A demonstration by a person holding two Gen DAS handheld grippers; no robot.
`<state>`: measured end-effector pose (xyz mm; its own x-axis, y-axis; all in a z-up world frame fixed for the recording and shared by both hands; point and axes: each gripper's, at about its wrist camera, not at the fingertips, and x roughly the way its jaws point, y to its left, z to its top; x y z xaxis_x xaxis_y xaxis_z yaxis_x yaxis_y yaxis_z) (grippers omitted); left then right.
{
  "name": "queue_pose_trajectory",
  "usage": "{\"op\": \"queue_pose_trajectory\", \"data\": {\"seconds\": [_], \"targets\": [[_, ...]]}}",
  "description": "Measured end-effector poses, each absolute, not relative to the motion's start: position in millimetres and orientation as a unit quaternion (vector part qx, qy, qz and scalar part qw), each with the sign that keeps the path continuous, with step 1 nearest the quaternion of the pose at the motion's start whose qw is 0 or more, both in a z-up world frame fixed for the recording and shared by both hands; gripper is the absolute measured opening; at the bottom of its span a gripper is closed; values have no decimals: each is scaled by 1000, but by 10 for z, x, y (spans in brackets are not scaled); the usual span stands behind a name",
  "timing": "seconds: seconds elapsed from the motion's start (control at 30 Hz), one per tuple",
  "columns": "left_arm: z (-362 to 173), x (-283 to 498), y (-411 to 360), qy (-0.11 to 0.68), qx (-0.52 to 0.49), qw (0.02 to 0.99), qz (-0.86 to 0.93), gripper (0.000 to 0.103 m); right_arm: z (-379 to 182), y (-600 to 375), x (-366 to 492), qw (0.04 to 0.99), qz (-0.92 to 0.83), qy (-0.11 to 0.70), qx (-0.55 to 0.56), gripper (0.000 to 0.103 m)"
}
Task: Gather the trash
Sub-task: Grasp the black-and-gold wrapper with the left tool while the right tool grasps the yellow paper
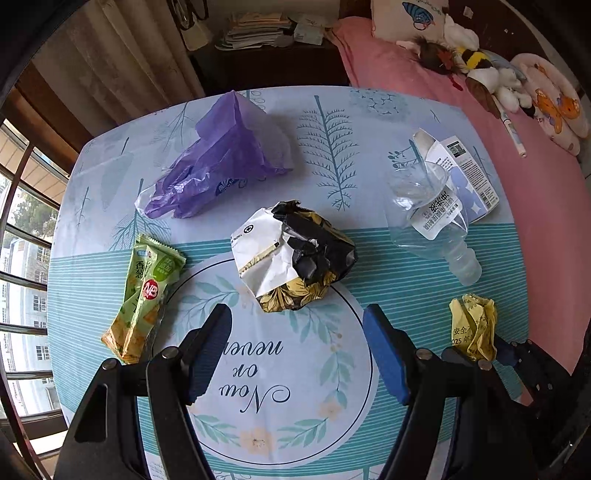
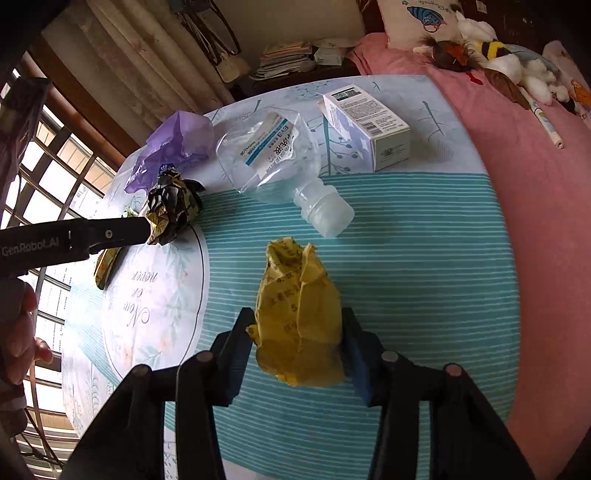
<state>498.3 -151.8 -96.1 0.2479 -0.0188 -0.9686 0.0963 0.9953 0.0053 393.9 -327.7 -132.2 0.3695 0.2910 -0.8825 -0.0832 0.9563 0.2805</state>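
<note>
Trash lies on a patterned tablecloth (image 1: 406, 266). My left gripper (image 1: 297, 325) is open, just short of a crumpled black, white and gold wrapper (image 1: 291, 254), which also shows in the right wrist view (image 2: 171, 208). My right gripper (image 2: 295, 332) has its jaws on both sides of a crumpled yellow paper (image 2: 299, 314); the pads look to be touching it. That paper also shows in the left wrist view (image 1: 472, 325). A purple plastic bag (image 1: 218, 158), a green snack packet (image 1: 144, 295), a clear plastic bottle (image 1: 428, 214) and a small white carton (image 1: 469, 173) lie around.
A pink bed (image 1: 517, 192) with plush toys (image 1: 480, 70) and a pillow runs along the table's right side. A barred window (image 1: 22, 295) is to the left. A dark shelf with stacked papers (image 1: 258, 29) stands behind the table, next to a curtain.
</note>
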Motion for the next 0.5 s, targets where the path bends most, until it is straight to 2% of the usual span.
{"op": "queue_pose_trajectory", "data": {"seconds": [0.5], "targets": [[-1400,5458,-1495,643,11,765,-26,72,-1361,-3271,4198,823,122,540,130,46]]}}
